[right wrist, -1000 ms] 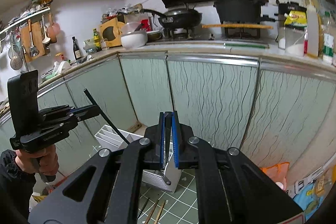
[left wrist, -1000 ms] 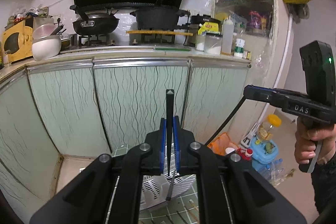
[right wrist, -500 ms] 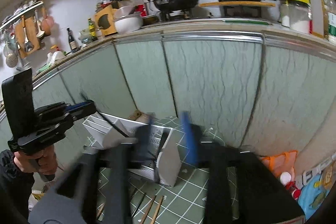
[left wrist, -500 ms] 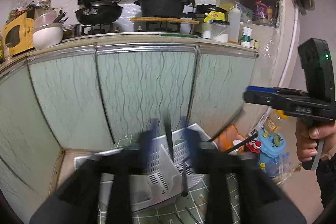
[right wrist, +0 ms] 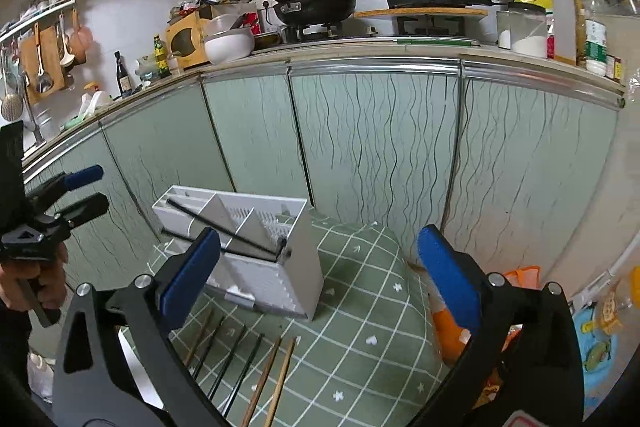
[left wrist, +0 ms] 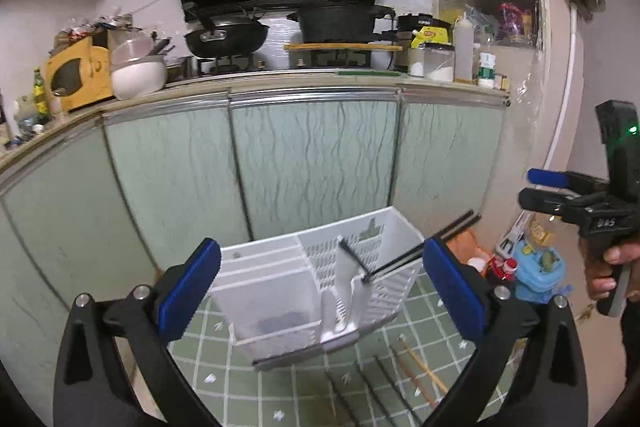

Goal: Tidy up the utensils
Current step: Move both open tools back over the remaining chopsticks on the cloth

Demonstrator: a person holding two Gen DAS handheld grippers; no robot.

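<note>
A white slotted utensil holder (left wrist: 280, 291) stands on a green checked mat (left wrist: 248, 387). Black chopsticks (left wrist: 420, 251) lie tilted across its compartments, one end poking over the right rim. From the right wrist view a black chopstick (right wrist: 224, 231) runs diagonally across the holder (right wrist: 280, 279). My left gripper (left wrist: 320, 255) hovers just before the holder, its jaws opening wide with nothing between the pads. My right gripper (right wrist: 320, 243) is likewise opening and holds nothing. Each shows in the other's view: the right gripper (left wrist: 534, 187), the left gripper (right wrist: 92, 187). Loose black chopsticks (right wrist: 236, 359) and wooden chopsticks (right wrist: 276, 375) lie on the mat.
Pale green cabinet doors (left wrist: 316, 163) rise close behind the holder, under a counter with a stove, a wok (left wrist: 226, 35) and pots. An orange bag (right wrist: 452, 327) and a blue container (left wrist: 540, 267) sit on the floor to the right. A hand (left wrist: 608, 271) grips the right tool.
Both grippers were shut on black chopsticks a second ago. Both have opened wide and dipped toward the holder, and the chopsticks now lie across it.
</note>
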